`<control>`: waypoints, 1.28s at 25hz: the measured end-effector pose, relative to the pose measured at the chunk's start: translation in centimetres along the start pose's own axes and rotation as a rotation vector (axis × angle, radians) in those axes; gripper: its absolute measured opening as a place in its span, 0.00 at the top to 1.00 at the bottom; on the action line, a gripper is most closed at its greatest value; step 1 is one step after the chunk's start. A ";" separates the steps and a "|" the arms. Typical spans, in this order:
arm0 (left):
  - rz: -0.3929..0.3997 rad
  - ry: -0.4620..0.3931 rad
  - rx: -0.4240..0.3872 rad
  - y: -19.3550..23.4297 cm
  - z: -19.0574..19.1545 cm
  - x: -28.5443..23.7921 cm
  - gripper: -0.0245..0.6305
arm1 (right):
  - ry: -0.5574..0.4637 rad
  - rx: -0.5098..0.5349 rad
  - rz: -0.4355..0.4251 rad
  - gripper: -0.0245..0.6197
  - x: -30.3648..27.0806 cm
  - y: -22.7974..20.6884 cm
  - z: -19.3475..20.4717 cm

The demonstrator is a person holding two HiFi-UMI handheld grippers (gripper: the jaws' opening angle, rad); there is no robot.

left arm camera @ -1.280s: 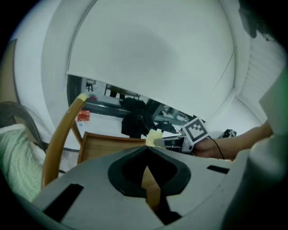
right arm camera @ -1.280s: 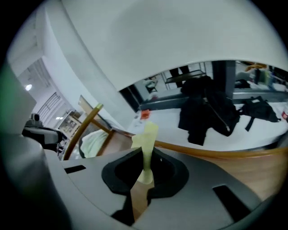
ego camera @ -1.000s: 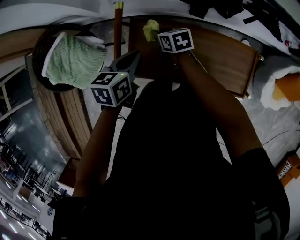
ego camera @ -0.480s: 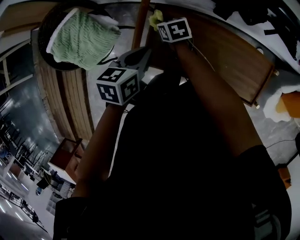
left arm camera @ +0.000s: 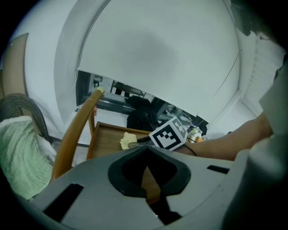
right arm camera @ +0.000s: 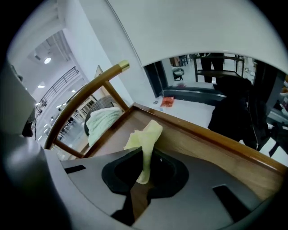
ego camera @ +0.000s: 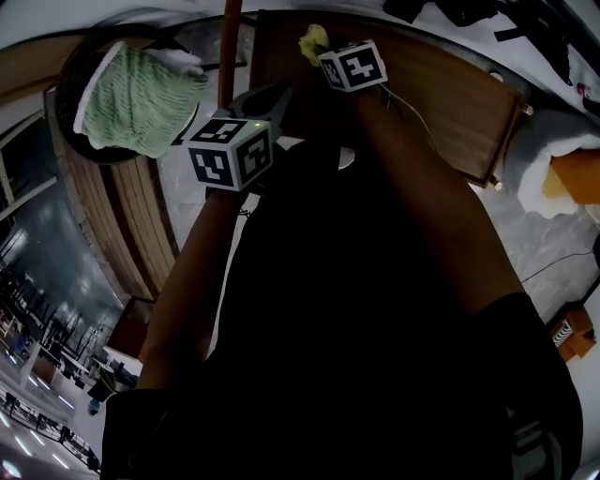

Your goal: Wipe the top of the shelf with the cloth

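Note:
My right gripper is shut on a pale yellow cloth, which sticks up crumpled from between its jaws. It holds the cloth over the far left part of the brown wooden shelf top, close to the raised rim. I cannot tell whether the cloth touches the wood. My left gripper hovers just left of the right one, short of the shelf's left edge. Its jaws are shut with nothing between them. The left gripper view shows the cloth and the shelf top beyond.
A wooden rail rises beside the shelf's left edge. A dark basket with a green towel sits left of it. Black bags lie beyond the shelf. A white and orange object is at the right.
The right gripper has carried the cloth slightly farther across the shelf's left end. The head camera has swayed. The left gripper keeps its place beside the right one.

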State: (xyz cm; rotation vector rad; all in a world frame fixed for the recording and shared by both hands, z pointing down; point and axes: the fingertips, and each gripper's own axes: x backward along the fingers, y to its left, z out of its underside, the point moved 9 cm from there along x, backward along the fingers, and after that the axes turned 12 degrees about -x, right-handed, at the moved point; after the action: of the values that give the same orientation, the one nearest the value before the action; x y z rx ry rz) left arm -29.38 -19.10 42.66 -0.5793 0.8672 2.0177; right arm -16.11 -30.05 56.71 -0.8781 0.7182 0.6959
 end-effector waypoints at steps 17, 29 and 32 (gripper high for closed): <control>0.115 0.051 -0.043 -12.5 -1.2 -9.9 0.95 | -0.022 -0.171 0.138 0.89 13.7 -16.3 7.8; 0.121 0.035 -0.071 -17.4 -0.8 -12.0 0.95 | -0.051 -0.267 0.238 0.89 21.3 -24.7 12.0; 0.113 0.027 -0.066 -18.3 -0.3 -12.0 0.95 | -0.052 -0.286 0.291 0.89 22.9 -26.2 12.8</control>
State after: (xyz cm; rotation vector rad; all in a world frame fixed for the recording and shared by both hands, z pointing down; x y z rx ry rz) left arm -7.52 -18.18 43.80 -0.6080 0.8693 2.1524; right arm 20.63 -25.75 55.55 -1.0213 0.7182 1.0969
